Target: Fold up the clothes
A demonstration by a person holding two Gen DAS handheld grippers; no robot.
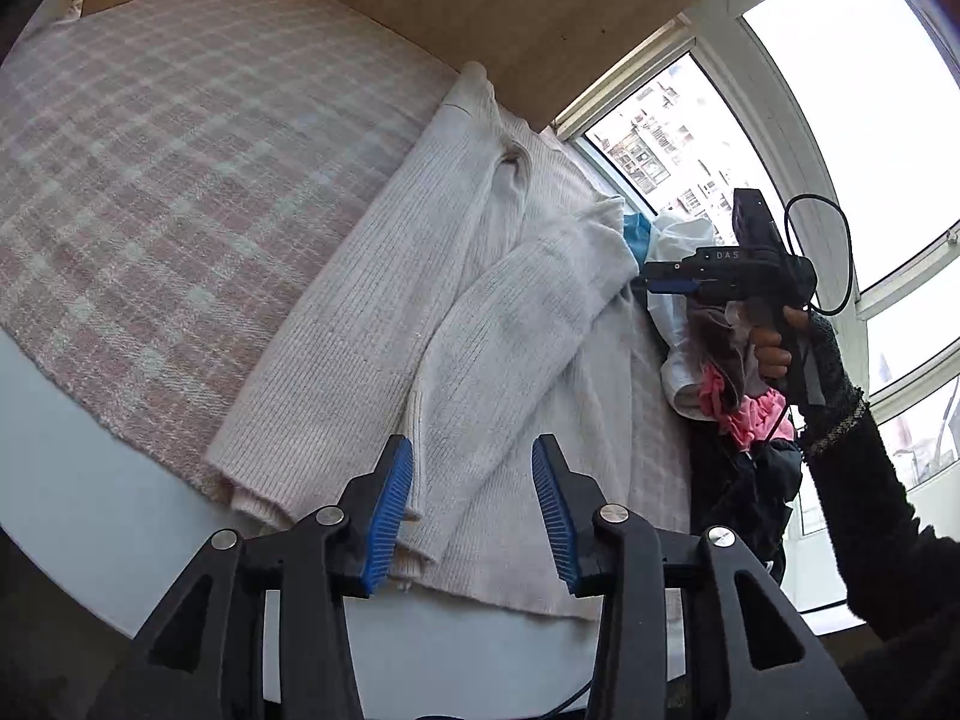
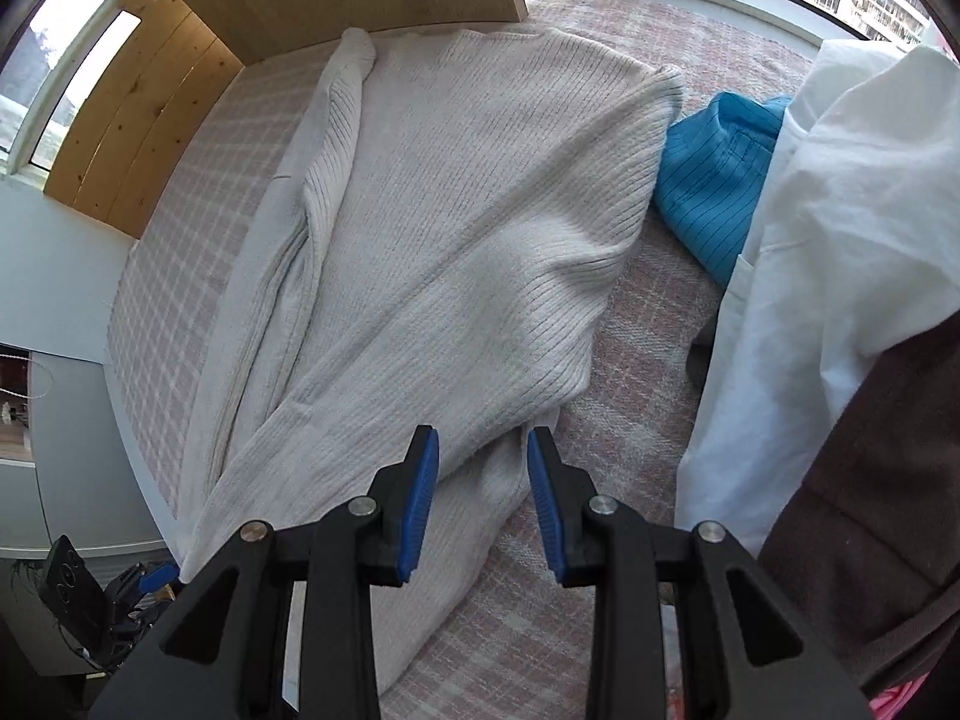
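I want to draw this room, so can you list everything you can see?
sweater: one, cream ribbed, spread on the blanket, sleeves folded in
blanket: one, pink and white check, under the sweater
blue cloth: one, striped, beside the sweater
white shirt: one, in the pile at the sweater's side
brown cloth: one, in that pile
pink cloth: one, in that pile
board: one, light wood, behind the sweater
windows: several, white frames, buildings outside
left gripper: black, blue pads, jaws open over the sweater's edge
right gripper: same kind, jaws apart over the sweater
hand: one, dark sleeve, holding the right gripper
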